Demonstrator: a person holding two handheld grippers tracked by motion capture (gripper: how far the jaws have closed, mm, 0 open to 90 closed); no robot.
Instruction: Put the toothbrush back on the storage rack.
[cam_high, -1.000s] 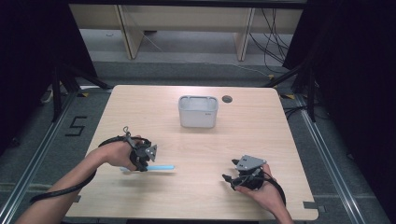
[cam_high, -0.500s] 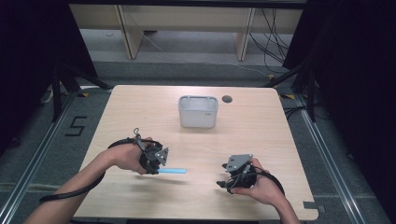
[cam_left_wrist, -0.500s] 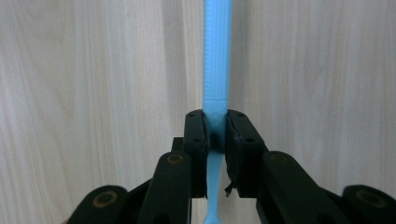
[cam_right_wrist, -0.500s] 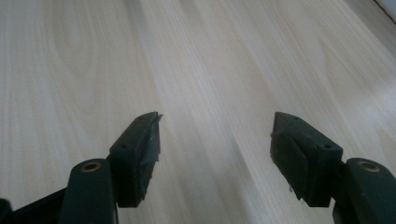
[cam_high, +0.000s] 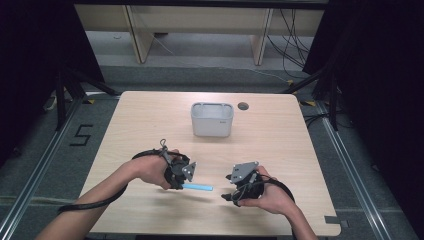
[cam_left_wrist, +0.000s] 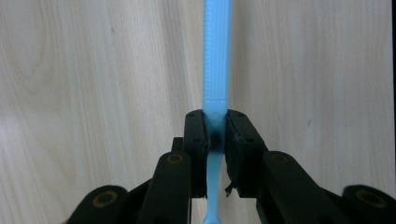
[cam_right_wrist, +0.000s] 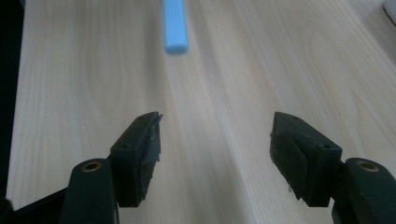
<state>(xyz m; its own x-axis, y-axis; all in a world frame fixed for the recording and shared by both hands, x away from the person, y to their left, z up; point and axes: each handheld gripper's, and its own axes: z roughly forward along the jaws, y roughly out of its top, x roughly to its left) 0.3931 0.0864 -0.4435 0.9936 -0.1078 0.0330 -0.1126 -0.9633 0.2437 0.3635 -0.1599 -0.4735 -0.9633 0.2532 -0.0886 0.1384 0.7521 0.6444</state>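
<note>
A light blue plastic stick (cam_high: 198, 187) with a ribbed handle is held level just above the wooden table. My left gripper (cam_high: 179, 172) is shut on it near one end, and the left gripper view has the blue stick (cam_left_wrist: 216, 60) running straight up from between the pinched black jaws. My right gripper (cam_high: 234, 192) faces it from the right, open, nothing between its jaws. In the right gripper view the stick's free tip (cam_right_wrist: 175, 25) lies ahead of the open gripper (cam_right_wrist: 215, 140), a short gap away.
A white rectangular bin (cam_high: 212, 119) stands at the back middle of the table (cam_high: 135, 120). A dark round hole (cam_high: 243, 106) sits to its right near the far edge. Cables trail from both grippers off the front edge.
My left gripper has carried the blue stick rightward toward the table's middle. My right gripper has moved left, narrowing the gap to the stick's tip.
</note>
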